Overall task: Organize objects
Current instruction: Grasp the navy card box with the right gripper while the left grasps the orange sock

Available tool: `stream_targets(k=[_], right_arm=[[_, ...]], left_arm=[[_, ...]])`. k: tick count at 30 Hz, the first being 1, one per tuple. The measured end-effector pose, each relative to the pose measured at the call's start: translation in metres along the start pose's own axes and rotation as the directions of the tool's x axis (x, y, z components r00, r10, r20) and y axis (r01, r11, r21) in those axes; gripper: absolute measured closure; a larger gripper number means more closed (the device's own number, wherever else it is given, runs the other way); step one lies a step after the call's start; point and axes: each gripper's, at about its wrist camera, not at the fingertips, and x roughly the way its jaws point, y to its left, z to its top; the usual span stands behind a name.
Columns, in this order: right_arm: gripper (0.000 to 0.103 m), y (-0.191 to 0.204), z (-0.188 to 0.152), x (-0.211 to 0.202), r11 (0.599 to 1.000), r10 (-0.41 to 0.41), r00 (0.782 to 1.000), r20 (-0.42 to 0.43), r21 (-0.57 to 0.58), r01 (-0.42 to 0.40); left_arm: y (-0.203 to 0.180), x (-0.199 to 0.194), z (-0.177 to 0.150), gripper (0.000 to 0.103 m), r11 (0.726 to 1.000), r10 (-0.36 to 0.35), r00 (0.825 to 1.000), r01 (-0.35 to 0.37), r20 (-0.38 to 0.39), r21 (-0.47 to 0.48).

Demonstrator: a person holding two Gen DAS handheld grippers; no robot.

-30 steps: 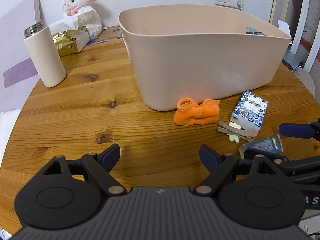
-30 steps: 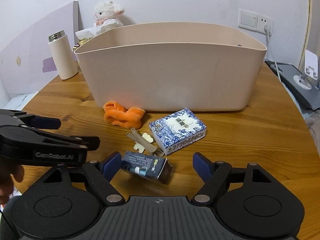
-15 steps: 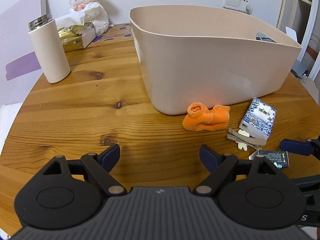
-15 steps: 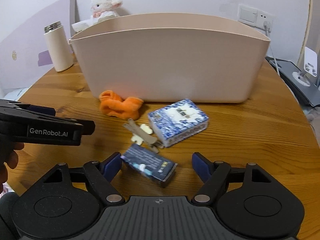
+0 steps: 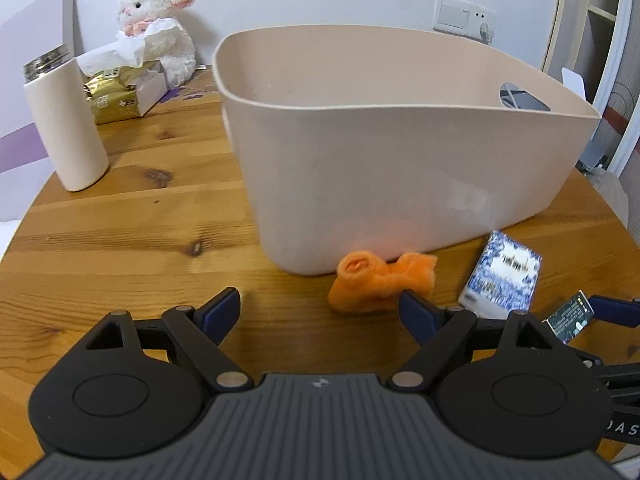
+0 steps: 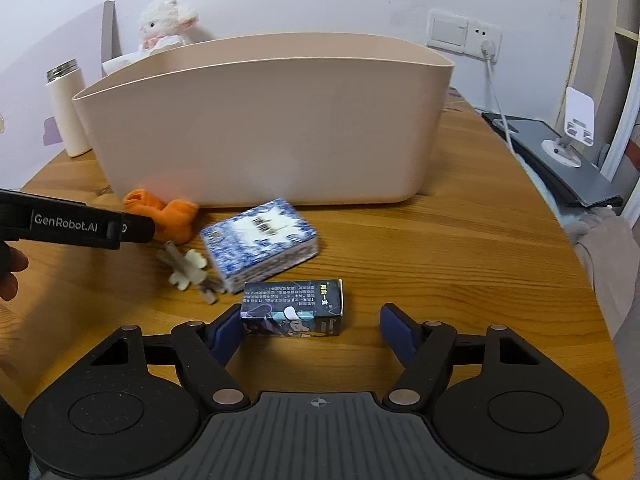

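Note:
A beige plastic tub stands mid-table. Against its front wall lies an orange sock. To the sock's right are a blue-and-white tissue pack, a beige hair clip and a small dark box. My left gripper is open, low over the wood, with the sock just beyond its right finger. My right gripper is open around the dark box, whose left end touches the left finger.
A white flask, a gold tissue box and a plush lamb stand at the back left. A laptop with a phone stand sits off the table's right edge. A wall socket is behind.
My left gripper has moved forward and right, closing on the orange sock. My right gripper has advanced so the dark box now lies between its open fingers, turned flat across them.

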Motion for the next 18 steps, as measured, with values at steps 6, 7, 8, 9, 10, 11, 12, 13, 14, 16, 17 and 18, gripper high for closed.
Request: stream_targets(k=[6, 7, 8, 9, 10, 11, 12, 13, 14, 16, 17, 18], right_arm=[[0.040, -0.001, 0.002, 0.004, 1.000, -0.013, 1.000, 0.020, 0.002, 0.013], [0.044, -0.001, 0.002, 0.004, 1.000, -0.012, 1.000, 0.023, 0.002, 0.012], [0.046, -0.001, 0.003, 0.004, 1.000, -0.010, 1.000, 0.026, 0.001, 0.010], [0.050, -0.001, 0.003, 0.004, 1.000, -0.009, 1.000, 0.029, 0.000, 0.009], [0.054, 0.000, 0.003, 0.004, 1.000, -0.007, 1.000, 0.031, -0.001, 0.007], [0.054, 0.000, 0.003, 0.004, 1.000, -0.007, 0.999, 0.031, -0.002, 0.007], [0.054, 0.000, 0.003, 0.004, 1.000, -0.007, 0.999, 0.032, -0.002, 0.007], [0.055, 0.001, 0.003, 0.005, 1.000, -0.007, 0.999, 0.032, -0.003, 0.007], [0.055, 0.001, 0.003, 0.005, 1.000, -0.007, 0.999, 0.033, -0.004, 0.007], [0.055, 0.001, 0.003, 0.005, 1.000, -0.007, 0.999, 0.032, -0.004, 0.007], [0.055, 0.001, 0.003, 0.005, 1.000, -0.006, 0.999, 0.032, -0.003, 0.006], [0.055, 0.001, 0.003, 0.005, 1.000, -0.005, 1.000, 0.030, -0.002, 0.005]], left_arm=[[-0.007, 0.010, 0.003, 0.018, 0.999, -0.021, 1.000, 0.021, -0.016, -0.027], [-0.007, 0.013, 0.003, 0.025, 0.999, -0.022, 0.999, 0.021, -0.027, -0.036], [-0.008, 0.013, 0.002, 0.030, 0.999, -0.012, 1.000, 0.011, -0.024, -0.035], [-0.009, 0.012, 0.002, 0.034, 0.999, 0.005, 1.000, -0.006, -0.019, -0.035], [-0.009, 0.012, 0.002, 0.038, 0.999, 0.007, 1.000, -0.007, -0.016, -0.037], [-0.009, 0.011, 0.003, 0.044, 0.999, 0.001, 1.000, -0.002, -0.014, -0.040], [-0.009, 0.011, 0.003, 0.048, 0.999, -0.003, 1.000, 0.003, -0.012, -0.038], [-0.010, 0.010, 0.003, 0.058, 0.999, -0.013, 1.000, 0.012, -0.011, -0.032], [-0.010, 0.009, 0.002, 0.070, 0.999, -0.024, 1.000, 0.024, -0.012, -0.028], [-0.011, 0.008, 0.002, 0.080, 0.999, -0.046, 0.999, 0.046, -0.017, -0.026], [-0.012, 0.008, 0.002, 0.082, 0.999, -0.047, 0.999, 0.047, -0.019, -0.026], [-0.012, 0.008, 0.001, 0.083, 0.999, -0.048, 0.999, 0.047, -0.019, -0.026]])
